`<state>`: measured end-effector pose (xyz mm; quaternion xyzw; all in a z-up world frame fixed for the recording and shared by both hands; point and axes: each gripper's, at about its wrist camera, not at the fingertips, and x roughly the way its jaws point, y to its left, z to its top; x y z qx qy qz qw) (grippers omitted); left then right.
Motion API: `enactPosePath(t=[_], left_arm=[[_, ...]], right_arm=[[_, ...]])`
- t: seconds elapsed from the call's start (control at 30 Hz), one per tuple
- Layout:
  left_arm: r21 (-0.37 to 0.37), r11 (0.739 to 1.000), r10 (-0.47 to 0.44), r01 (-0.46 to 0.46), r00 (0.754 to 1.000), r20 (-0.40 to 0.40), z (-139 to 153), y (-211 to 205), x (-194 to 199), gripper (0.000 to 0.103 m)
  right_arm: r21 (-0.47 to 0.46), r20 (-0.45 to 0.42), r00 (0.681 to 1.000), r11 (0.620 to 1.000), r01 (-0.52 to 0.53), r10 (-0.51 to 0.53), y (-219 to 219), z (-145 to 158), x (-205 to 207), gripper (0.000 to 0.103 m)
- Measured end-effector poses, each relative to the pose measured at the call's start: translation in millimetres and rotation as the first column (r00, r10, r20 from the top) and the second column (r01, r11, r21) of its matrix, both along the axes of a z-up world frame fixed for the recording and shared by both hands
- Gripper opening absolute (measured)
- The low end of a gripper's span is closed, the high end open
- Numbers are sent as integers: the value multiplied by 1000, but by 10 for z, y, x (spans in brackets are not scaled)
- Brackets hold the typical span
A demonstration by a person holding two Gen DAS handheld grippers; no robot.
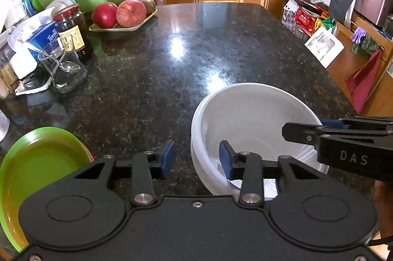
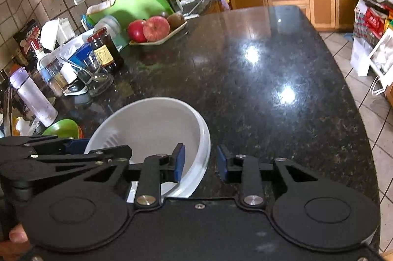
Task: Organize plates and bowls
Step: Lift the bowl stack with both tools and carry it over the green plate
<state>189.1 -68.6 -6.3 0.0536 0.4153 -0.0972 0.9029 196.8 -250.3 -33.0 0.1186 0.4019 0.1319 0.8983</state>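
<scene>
I see the white bowl (image 1: 248,118) tipped on the dark granite counter (image 1: 172,64), just ahead of both tools, its open mouth facing them. It seems to be 2 bowls nested, a second white rim (image 2: 205,138) showing outside the first.

Left gripper (image 1: 196,159): jaws part open, straddling the bowl's left rim. Its right pad (image 1: 226,155) sits inside the bowl, its left pad (image 1: 168,154) outside over bare counter. A gap shows on the outer side, so no clamp on the rim.

Right gripper (image 2: 200,160): jaws part open around the bowl's right rim, left pad (image 2: 180,159) inside, right pad (image 2: 221,162) outside. I see space between the outer pad and the rim; not grasping.

The green plate (image 1: 36,162) lies low to the left of the left gripper, an orange edge under it. Farther ahead on the left: dark jar (image 1: 71,32), glass (image 1: 63,69) with a spoon, tray of apples (image 1: 122,13).
</scene>
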Motion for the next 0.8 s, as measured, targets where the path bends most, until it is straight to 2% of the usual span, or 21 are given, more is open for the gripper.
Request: enactPosePath(t=[0.1,0.17,0.27,0.8], left_arm=[[-6,1000,4,-4,1000,-16,-12,-8,18,44],[-18,1000,8,-9,999,-34,-26,-12,40,39],[-40,999,9,-12,999,-53,-34,-7,62,31],[-72,996,42,-48,996,-82,-24,24,63,29]], right_arm=[[10,-17,1000,1000,-8,9,4,-19,36,25],[27,-23,1000,999,-20,20,3,-22,53,21],[30,-23,999,999,-24,25,15,-7,62,21],[45,-24,999,998,-37,38,-13,28,12,21]])
